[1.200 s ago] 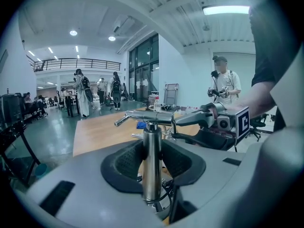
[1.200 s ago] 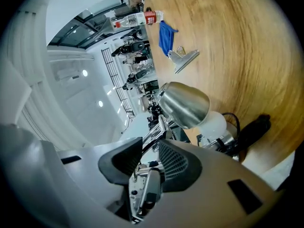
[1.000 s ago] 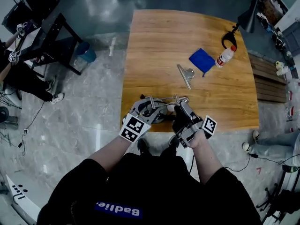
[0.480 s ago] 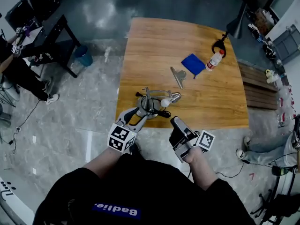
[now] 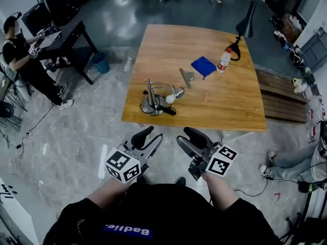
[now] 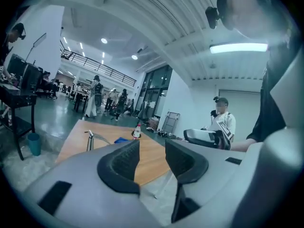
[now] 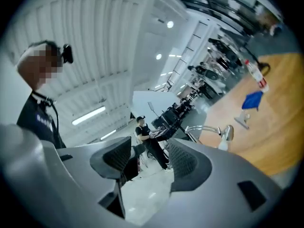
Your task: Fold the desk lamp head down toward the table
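Nearest the camera, the person's black-sleeved forearms reach forward, one gripper in each hand, both held over the grey marble floor (image 5: 76,137) short of the wooden table (image 5: 225,101) and touching nothing. The left gripper (image 5: 149,137), with its marker cube (image 5: 122,165) at the rear, has just been opening its jaws. Its own view shows the left gripper (image 6: 152,158) with the two dark pads well apart and only the table and floor beyond the gap. The right gripper (image 5: 190,139) sits just beside it. In its own view the right gripper (image 7: 149,163) also has its jaws spread, with nothing between them. Next, close to the table's near left corner, stands the desk lamp (image 5: 152,102). Its round base is flat on the wood and its post is upright. The arm bends over to the right and the lamp head (image 5: 177,92) hangs low, with the white bulb (image 5: 168,99) down near the tabletop; whether the bulb touches the wood I cannot tell. Farther in lies a silver clip (image 5: 185,77), then a blue cloth (image 5: 203,65), and just beyond that a clear bottle (image 5: 223,59) with a red label. At the far right corner stands a black cone-shaded lamp (image 5: 247,22).
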Motion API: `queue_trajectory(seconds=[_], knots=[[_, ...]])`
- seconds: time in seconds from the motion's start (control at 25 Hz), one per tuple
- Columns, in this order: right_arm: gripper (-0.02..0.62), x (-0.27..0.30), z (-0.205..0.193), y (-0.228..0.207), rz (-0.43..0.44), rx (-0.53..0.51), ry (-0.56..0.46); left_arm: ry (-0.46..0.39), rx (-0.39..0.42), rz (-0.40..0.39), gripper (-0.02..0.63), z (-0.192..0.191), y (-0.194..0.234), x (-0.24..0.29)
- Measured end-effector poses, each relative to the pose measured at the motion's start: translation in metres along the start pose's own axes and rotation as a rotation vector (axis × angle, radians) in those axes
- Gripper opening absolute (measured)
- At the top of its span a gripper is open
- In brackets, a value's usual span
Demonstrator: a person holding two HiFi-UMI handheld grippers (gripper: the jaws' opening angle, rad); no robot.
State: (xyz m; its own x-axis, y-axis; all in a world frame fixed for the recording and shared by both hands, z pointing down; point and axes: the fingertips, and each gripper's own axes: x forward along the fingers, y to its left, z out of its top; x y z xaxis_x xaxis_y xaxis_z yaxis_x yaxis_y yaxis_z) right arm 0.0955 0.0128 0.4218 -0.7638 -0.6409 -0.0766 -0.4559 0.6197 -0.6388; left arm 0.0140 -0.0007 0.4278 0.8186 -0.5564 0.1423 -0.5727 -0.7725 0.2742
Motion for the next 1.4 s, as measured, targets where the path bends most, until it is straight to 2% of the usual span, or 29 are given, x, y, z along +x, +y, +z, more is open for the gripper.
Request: queue_trajectory(seconds=[0.08, 0.16, 0.24, 0.36, 0.44, 0.8, 1.4], knots=[[0.217, 0.002, -0.001, 0.030, -0.010, -0.199, 0.030, -0.021, -0.012, -0.045, 0.175, 0.007, -0.021, -0.014], [0.123, 0.004, -0.005, 0.054, -0.034, -0.339, 0.033, -0.031, -0.019, -0.085, 0.169, 0.010, -0.035, -0.027], [0.064, 0.006, -0.009, 0.072, -0.045, -0.408, 0.027, -0.039, -0.006, -0.123, 0.129, 0.013, -0.044, -0.039], [0.018, 0.010, -0.019, 0.088, -0.075, -0.493, 0.046, -0.057, 0.009, -0.165, 0.019, 0.018, -0.053, -0.057], [0.006, 0.012, -0.023, 0.099, -0.091, -0.546, 0.052, -0.062, 0.012, -0.190, 0.009, 0.019, -0.056, -0.066], [0.006, 0.018, -0.043, 0.131, -0.103, -0.625, 0.084, -0.070, 0.045, -0.200, 0.009, 0.020, -0.064, -0.098], [0.006, 0.021, -0.060, 0.141, -0.109, -0.675, 0.127, -0.060, 0.095, -0.169, 0.009, 0.013, -0.064, -0.116]])
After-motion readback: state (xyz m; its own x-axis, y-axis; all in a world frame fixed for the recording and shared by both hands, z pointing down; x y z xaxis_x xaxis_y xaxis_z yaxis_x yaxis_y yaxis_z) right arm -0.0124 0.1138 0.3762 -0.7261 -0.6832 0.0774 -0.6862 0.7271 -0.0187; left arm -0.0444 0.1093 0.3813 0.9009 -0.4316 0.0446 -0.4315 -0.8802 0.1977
